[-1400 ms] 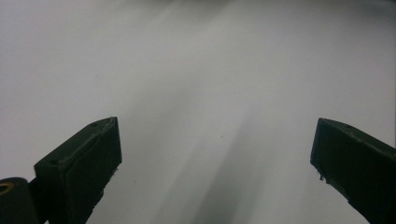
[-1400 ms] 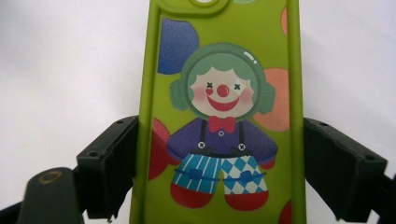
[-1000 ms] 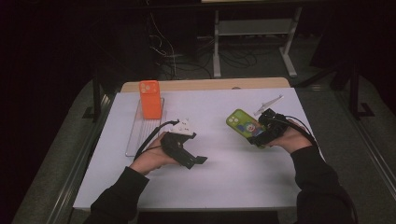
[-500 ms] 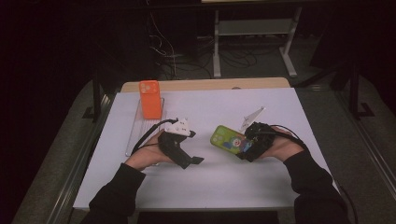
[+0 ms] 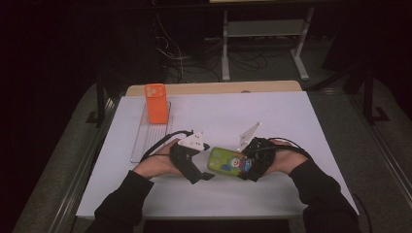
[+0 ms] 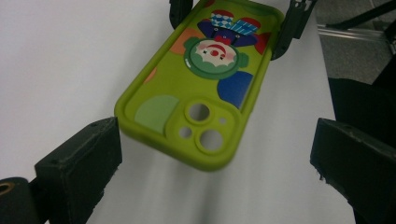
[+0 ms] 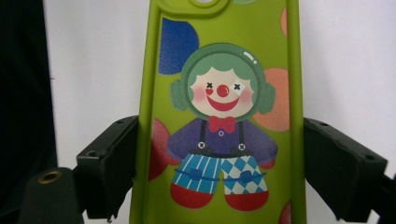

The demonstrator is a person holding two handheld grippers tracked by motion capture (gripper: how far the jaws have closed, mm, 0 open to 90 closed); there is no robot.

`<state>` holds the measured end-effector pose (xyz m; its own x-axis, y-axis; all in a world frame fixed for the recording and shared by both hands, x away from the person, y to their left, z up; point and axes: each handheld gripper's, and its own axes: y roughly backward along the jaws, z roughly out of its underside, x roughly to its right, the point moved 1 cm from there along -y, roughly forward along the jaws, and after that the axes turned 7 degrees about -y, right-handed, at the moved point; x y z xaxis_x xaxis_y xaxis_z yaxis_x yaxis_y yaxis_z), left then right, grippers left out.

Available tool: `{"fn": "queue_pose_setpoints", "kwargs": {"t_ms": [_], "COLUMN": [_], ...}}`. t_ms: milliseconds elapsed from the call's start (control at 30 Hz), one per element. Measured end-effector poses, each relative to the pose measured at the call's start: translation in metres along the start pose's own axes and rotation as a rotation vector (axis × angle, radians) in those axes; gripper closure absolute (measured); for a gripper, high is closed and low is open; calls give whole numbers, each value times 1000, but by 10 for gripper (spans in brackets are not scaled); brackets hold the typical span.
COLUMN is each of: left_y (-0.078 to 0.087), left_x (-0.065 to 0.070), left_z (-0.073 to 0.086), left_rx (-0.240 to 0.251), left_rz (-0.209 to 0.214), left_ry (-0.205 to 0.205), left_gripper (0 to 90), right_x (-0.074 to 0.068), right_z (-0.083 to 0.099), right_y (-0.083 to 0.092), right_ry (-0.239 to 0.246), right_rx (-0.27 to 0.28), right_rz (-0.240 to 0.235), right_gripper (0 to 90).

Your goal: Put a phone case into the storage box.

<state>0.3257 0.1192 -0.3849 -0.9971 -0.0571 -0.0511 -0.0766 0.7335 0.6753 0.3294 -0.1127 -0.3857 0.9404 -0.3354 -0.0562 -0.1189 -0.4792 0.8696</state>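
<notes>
With the green case [image 5: 226, 161] clamped by its long edges in our right claw [image 5: 247, 166], we have carried it from three o'clock to the tabletop's [image 5: 291, 121] centre, between the wide-open jaws of our left claw [image 5: 201, 171], ready for handover.

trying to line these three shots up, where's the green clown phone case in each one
High view: the green clown phone case lies low and centre, between the two hands, its right end in the right gripper.
Left gripper view: upper centre, camera-hole end nearest, ahead of the open left gripper.
Right gripper view: centre, running top to bottom, gripped at both long edges.
Shared landmark: the white table top.
</notes>
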Motion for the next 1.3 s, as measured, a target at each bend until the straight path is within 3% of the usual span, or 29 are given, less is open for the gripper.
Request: {"fn": "queue_pose_setpoints", "kwargs": {"t_ms": [333, 567, 667, 733, 1033, 1300], "left_y": [-6, -14, -18, -22, -28, -27], "left_x": [6, 12, 14, 18, 21, 20], "left_z": [-1, -2, -2, -2, -1, -2], "left_rx": [-5, -44, -63, -62, -82, -76], "left_rz": [42, 89, 115, 125, 130, 142], "left_ry": [-39, -73, -95, -89, -108, -114], "left_gripper": [17, 17, 18, 18, 120, 143], "right_x": [-21, -34, -35, -36, -37, -37], "right_z": [-14, -23, -24, -24, -25, -25], "right_y": [-3, -4, -5, -5, -5, -3], "right_ry": [109, 159, 159, 164, 174, 179], "right_rx": [-13, -19, -22, -21, -15, -13], "right_rz": [-45, -63, -68, -69, -79, -85], "right_gripper": [151, 151, 151, 151, 151, 150]}}
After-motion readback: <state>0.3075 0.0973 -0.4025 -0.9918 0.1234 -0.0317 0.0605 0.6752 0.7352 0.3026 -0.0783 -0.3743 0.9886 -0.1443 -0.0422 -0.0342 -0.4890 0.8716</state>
